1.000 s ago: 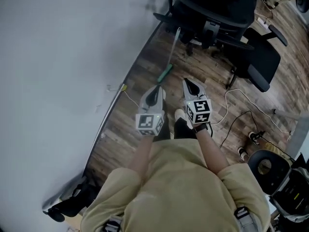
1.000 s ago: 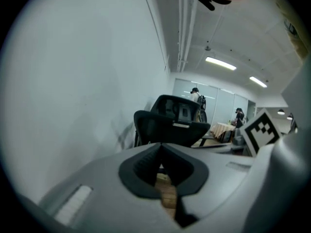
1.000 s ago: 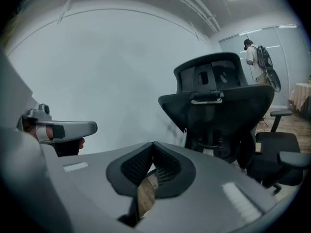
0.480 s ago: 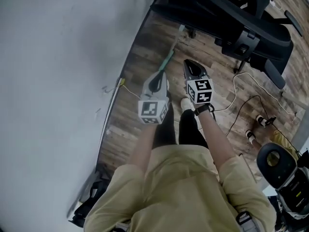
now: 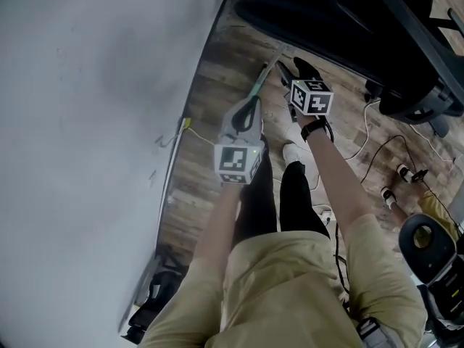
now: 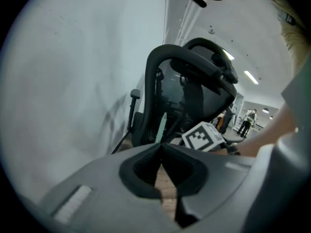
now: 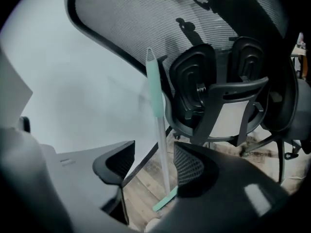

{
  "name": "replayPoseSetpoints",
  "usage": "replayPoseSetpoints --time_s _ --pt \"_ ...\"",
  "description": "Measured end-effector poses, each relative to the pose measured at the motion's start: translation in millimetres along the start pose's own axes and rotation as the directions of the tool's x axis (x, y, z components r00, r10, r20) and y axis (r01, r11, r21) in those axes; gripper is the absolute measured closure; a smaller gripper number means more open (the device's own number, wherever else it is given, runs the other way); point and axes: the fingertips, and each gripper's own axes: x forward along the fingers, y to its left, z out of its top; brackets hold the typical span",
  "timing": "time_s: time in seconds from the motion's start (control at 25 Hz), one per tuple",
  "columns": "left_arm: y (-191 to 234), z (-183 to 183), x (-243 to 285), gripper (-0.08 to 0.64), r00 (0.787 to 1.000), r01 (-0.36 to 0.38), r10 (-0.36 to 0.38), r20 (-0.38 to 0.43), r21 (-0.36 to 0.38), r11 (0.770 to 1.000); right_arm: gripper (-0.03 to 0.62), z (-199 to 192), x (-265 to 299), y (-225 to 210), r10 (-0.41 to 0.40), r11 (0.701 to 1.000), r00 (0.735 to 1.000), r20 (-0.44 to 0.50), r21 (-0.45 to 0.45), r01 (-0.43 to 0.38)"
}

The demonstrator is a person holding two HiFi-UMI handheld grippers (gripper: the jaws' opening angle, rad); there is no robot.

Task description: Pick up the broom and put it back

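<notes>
Reaching forward and down, both forearms extend over the wooden floor (image 5: 206, 96) alongside the white wall (image 5: 87, 122). The left gripper (image 5: 249, 109) points at the broom (image 5: 257, 88), just beside its green section, with jaws pressed together and nothing between them. The right gripper (image 5: 299, 65) sits further ahead, nearer the office chair (image 5: 341, 13). Its jaws are opening, with the broom's handle in the gap and no pad pressing on it. The broom stands tilted, top near the chair back.
</notes>
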Motion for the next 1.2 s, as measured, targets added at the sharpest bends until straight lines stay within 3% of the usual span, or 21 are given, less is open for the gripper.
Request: replayPoseSetpoints --time_s 0.08,0.24,0.48,0.52,0.92,1.2 --pt "6 -3 3 0.561 1.0 0.0 0.0 -0.008 -0.001 1.0 0.323 9 19 -8 -0.012 1.0 1.0 0.017 0.011 0.012" --pt "13 -6 7 0.561 1.0 0.002 -0.001 -0.025 0.017 1.0 0.315 22 46 -19 -0.023 1.0 0.999 0.036 0.009 0.023" --pt "20 -10 0 0.561 0.999 -0.014 0.014 -0.044 0.008 1.0 0.494 26 60 -17 -0.028 1.0 0.999 0.027 0.0 0.028" --pt "20 -10 -3 0.561 0.999 -0.019 0.019 -0.047 0.002 1.0 0.5 24 59 -14 -0.024 1.0 0.999 0.025 -0.013 0.024" --pt "21 7 -48 0.561 0.991 -0.13 0.129 -0.02 -0.056 0.99 0.495 -20 -9 49 0.04 0.988 0.998 -0.048 -0.144 -0.047" --pt "-8 34 -95 0.561 0.986 -0.163 0.164 0.018 -0.047 0.985 0.491 0 -96 100 0.047 0.967 0.999 0.002 -0.253 -0.045"
